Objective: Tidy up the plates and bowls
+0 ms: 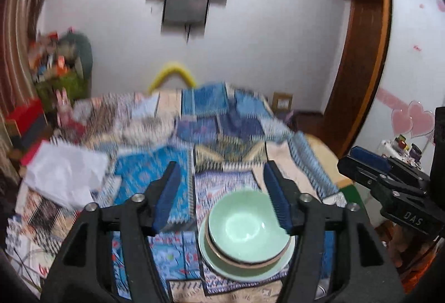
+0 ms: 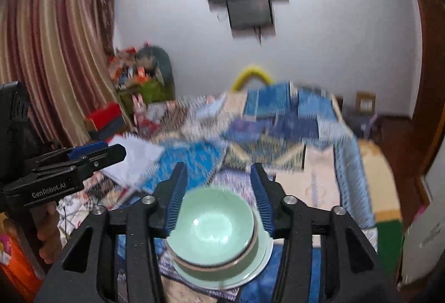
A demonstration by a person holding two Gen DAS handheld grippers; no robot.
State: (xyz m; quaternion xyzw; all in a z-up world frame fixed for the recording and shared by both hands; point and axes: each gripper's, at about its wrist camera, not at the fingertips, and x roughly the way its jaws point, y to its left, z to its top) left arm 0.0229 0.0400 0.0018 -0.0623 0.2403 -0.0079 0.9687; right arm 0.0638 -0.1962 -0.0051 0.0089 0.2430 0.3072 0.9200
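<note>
Both grippers hang above the bed with nothing between their blue pads. Left gripper (image 1: 219, 191) has its jaws apart, and the right gripper (image 2: 217, 186) likewise stands parted; neither touches the crockery below. On the patchwork quilt (image 1: 155, 177) that covers the bed, near its near edge, sits one stack: a pale green bowl (image 1: 244, 225) on top, nested in a brown-rimmed bowl (image 1: 250, 261), and under both a pale green plate (image 1: 239, 273). From the right wrist view the same green bowl (image 2: 217, 228) shows between the fingers but lower, resting on the stack. A white sheet of paper (image 1: 64, 175) lies toward the bed's left edge. The far end of the bed is blurred.
</note>
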